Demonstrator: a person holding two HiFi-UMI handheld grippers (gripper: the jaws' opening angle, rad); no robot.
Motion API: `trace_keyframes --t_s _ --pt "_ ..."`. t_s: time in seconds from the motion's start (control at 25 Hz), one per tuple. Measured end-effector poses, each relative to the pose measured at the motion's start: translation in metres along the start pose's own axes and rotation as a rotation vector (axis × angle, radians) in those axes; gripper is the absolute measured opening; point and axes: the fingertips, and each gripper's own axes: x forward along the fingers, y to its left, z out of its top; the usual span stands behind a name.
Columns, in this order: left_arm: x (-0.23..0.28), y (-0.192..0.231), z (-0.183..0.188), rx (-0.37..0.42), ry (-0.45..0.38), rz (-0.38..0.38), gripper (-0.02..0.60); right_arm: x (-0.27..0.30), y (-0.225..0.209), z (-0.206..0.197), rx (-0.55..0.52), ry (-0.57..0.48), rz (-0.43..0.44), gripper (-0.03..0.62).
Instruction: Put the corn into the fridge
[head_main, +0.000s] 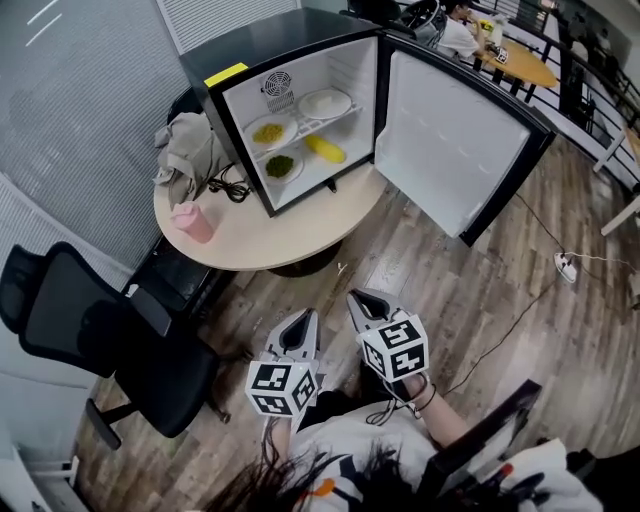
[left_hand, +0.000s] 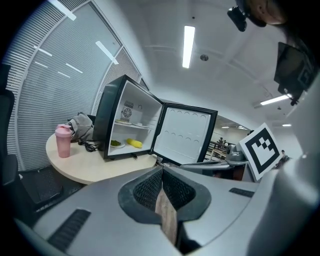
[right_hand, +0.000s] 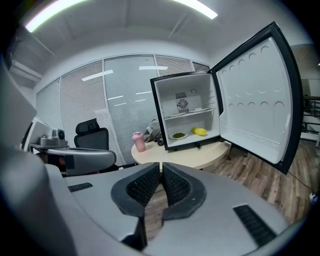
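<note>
Lying well beyond right tool (head_main: 363, 300) — corn (head_main: 325, 149)

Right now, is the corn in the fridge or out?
In. The yellow corn lies on the bottom level of the fridge, beside a plate of greens, and the door stands wide open.

The left grey two-jaw gripper (head_main: 306, 322) and the matching right grey gripper (head_main: 362, 300) are held side by side, close in front of the person's torso. Both point forward and slightly down. Each pair of jaws is closed, the black ribbed pads (right_hand: 142, 186) meeting at the tips with nothing between them. The right forearm (head_main: 447, 418) angles back toward the body.
</note>
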Motion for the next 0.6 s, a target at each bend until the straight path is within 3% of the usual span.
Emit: trace_keyframes --t_s 0.6 --pt "-0.038 -0.012 -0.010 0.006 -0.032 -0.020 0.011 -0.030 0.033 -0.014 -0.018 -0.022 -0.003 0.026"
